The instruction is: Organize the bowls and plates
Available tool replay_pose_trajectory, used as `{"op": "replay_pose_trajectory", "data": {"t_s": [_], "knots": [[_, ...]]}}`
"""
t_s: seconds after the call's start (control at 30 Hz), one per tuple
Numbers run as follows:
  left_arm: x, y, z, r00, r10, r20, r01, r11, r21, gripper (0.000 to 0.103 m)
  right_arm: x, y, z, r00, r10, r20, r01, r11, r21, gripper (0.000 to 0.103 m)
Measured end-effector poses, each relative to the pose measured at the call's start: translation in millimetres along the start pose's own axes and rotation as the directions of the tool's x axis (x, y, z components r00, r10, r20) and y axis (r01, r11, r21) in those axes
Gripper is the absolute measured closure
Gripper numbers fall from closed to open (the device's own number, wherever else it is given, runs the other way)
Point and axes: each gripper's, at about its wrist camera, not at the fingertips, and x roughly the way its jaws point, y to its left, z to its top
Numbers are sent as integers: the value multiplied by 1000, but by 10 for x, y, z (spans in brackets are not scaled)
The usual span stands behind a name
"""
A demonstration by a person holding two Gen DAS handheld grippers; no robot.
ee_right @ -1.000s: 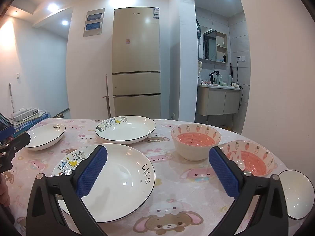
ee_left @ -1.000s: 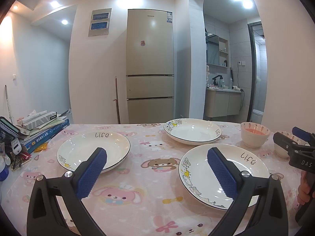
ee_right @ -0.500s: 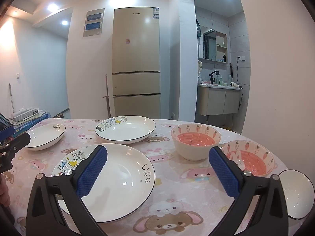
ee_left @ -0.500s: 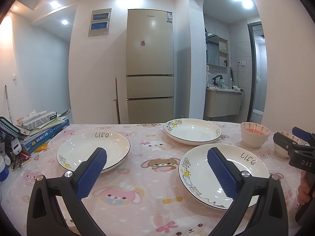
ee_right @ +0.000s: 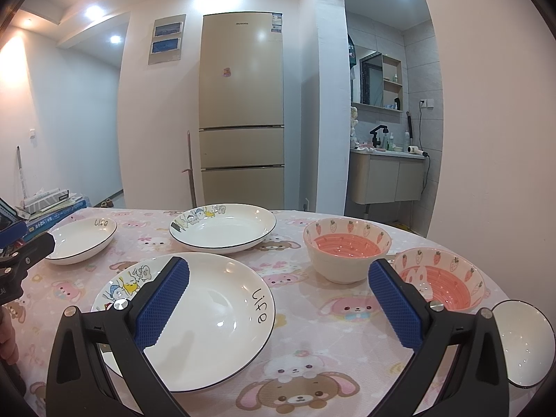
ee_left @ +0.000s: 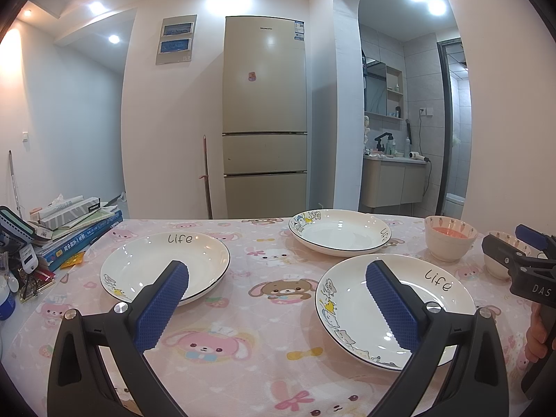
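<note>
Three white "Life" plates lie on the pink cartoon tablecloth: a left plate [ee_left: 165,266], a far middle plate [ee_left: 340,231] and a near right plate [ee_left: 394,307]. Two pink strawberry bowls stand at the right: a taller bowl [ee_right: 347,248] and a wider bowl [ee_right: 439,279]. A small white bowl [ee_right: 523,340] sits at the table's right edge. My left gripper [ee_left: 278,293] is open and empty above the cloth between the left and right plates. My right gripper [ee_right: 278,293] is open and empty over the near plate [ee_right: 194,316].
A stack of books and boxes [ee_left: 69,222] with small clutter sits at the table's left edge. A tall fridge [ee_left: 264,118] stands behind the table. An archway at the right leads to a washroom counter [ee_left: 392,180].
</note>
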Motion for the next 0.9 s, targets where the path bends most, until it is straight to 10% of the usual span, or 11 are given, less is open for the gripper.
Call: {"op": "replay_pose_trajectory", "data": {"t_s": [0.9], "knots": [[0, 0, 0, 1000, 0, 0, 0, 1000, 0, 0, -6, -15, 4, 1000, 0, -2, 0, 1000, 2, 0]]}}
